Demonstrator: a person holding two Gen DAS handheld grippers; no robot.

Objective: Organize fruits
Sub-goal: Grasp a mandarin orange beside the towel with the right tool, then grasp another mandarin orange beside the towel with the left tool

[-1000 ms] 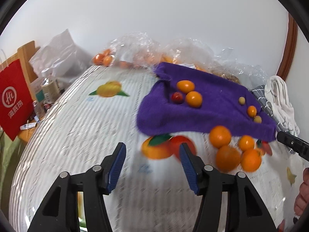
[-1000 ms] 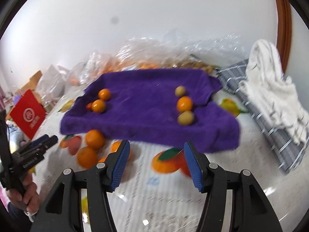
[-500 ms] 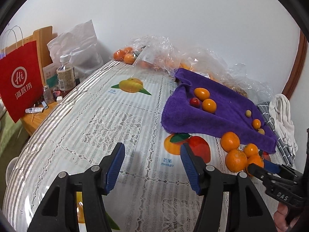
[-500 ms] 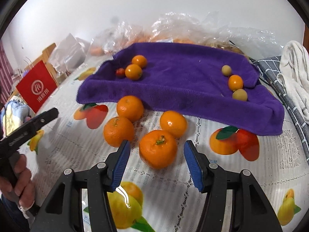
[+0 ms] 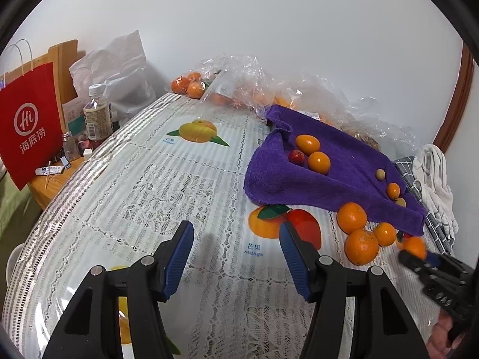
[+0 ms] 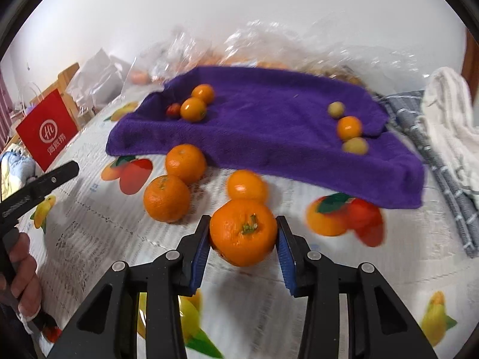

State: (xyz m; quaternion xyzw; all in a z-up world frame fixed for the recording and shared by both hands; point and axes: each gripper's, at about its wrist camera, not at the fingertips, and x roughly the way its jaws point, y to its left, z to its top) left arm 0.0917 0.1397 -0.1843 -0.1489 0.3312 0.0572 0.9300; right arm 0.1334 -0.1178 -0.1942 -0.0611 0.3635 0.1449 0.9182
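My right gripper [image 6: 243, 239] is shut on a large orange [image 6: 243, 233] with a green stem, both blue pads against its sides, on the tablecloth. Three more oranges lie just beyond it: one [image 6: 166, 198] to the left, one [image 6: 185, 163] by the towel edge, one [image 6: 246, 186] right behind. A purple towel [image 6: 269, 125] holds kumquats [image 6: 194, 109], a small red fruit [image 6: 173, 110] and yellow-green fruits [image 6: 336, 109]. My left gripper [image 5: 236, 257] is open and empty over the tablecloth, left of the oranges [image 5: 361, 246]. The right gripper also shows in the left wrist view [image 5: 419, 257].
A red paper bag [image 5: 28, 122], a bottle [image 5: 96, 116] and small jars stand on a side table at the left. Clear plastic bags with more oranges [image 5: 236, 89] lie along the wall. A checked cloth and white cloth [image 6: 443, 125] lie at the right.
My right gripper has moved forward and closed its pads onto the large orange. My left gripper has stayed open and shifted only slightly.
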